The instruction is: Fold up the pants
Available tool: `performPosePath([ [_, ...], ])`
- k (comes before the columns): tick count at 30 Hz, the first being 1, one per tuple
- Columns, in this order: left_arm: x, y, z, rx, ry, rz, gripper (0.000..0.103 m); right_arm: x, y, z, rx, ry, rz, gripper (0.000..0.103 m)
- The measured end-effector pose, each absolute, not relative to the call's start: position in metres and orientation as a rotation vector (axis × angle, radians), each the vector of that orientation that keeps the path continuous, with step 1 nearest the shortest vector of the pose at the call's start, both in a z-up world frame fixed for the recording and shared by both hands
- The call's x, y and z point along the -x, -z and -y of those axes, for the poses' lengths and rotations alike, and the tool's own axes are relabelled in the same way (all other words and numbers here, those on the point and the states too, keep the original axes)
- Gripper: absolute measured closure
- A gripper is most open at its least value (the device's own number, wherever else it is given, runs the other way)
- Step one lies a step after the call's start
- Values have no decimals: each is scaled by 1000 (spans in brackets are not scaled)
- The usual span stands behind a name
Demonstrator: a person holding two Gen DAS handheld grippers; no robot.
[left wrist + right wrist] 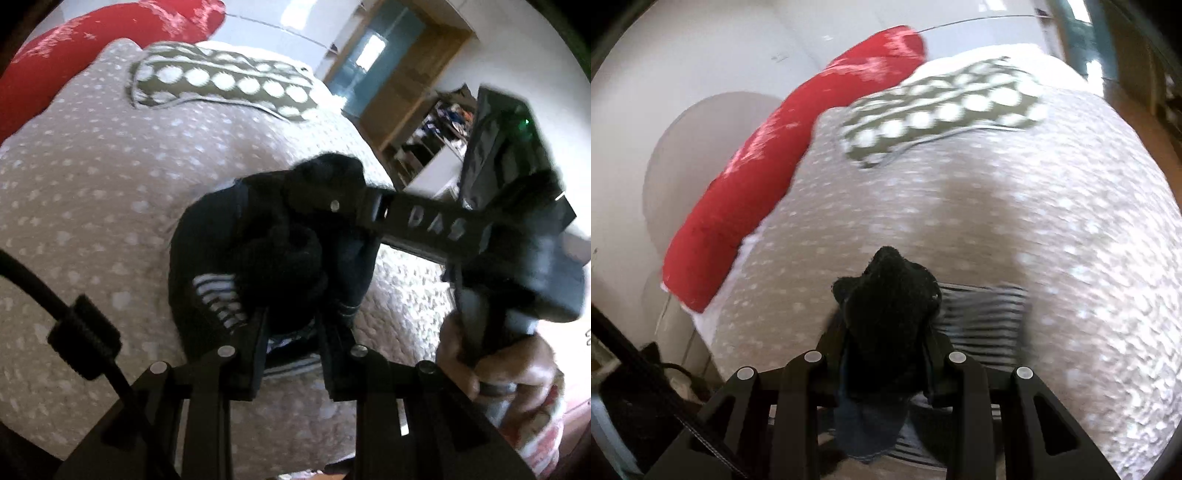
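The dark pants (221, 254) with white stripes hang bunched above the dotted bedspread (92, 192). My left gripper (291, 332) is shut on a fold of the dark pants. My right gripper (343, 199) reaches in from the right and is shut on the pants' upper bunch. In the right wrist view, my right gripper (886, 343) holds a black wad of the pants (886, 295), with the striped part (982, 317) lying just behind it on the bedspread (997, 206).
A red pillow (768, 155) lies along the bed's far left edge by the white wall. An olive pillow with white dots (942, 110) lies at the head of the bed. A doorway and shelves (424, 122) stand beyond the bed.
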State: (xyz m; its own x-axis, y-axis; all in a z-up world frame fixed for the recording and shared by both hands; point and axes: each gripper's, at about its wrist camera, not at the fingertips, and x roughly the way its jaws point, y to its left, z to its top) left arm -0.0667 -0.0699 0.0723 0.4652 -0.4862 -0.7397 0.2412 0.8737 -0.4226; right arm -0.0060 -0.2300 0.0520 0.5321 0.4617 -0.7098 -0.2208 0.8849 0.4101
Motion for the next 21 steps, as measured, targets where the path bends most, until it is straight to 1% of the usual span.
performPosePath([
  [1,68,-71,71,271,466,-1007,77,7,-46,239,-274,-377,-934,61],
  [2,69,-72,70,273,473,-1015,75,10,-41,248,-269,-336,-936,53],
  [3,71,-73,67,278,480,-1020,73,14,-39,262,-275,-290,-924,47],
  [4,73,-77,60,291,489,-1020,72,18,-40,274,-292,-275,-911,45],
  [5,76,-79,54,297,491,-1016,66,21,-42,284,-311,-266,-896,43],
  [6,79,-84,46,306,481,-997,58,26,-47,295,-326,-251,-871,43],
  [8,79,-91,38,311,436,-960,54,33,-59,306,-338,-232,-816,43],
  [10,72,-91,32,314,386,-954,54,36,-70,310,-382,-272,-774,48],
  [11,70,-89,32,319,375,-962,54,38,-75,307,-412,-311,-756,54],
  [12,67,-86,33,323,372,-970,54,39,-79,303,-437,-358,-741,56],
  [15,64,-76,51,262,361,-989,54,38,-80,280,-446,-452,-742,56],
  [19,61,-58,70,186,357,-1019,54,37,-65,251,-435,-514,-769,56],
  [21,60,-47,74,177,352,-1043,54,39,-60,246,-386,-461,-782,56],
])
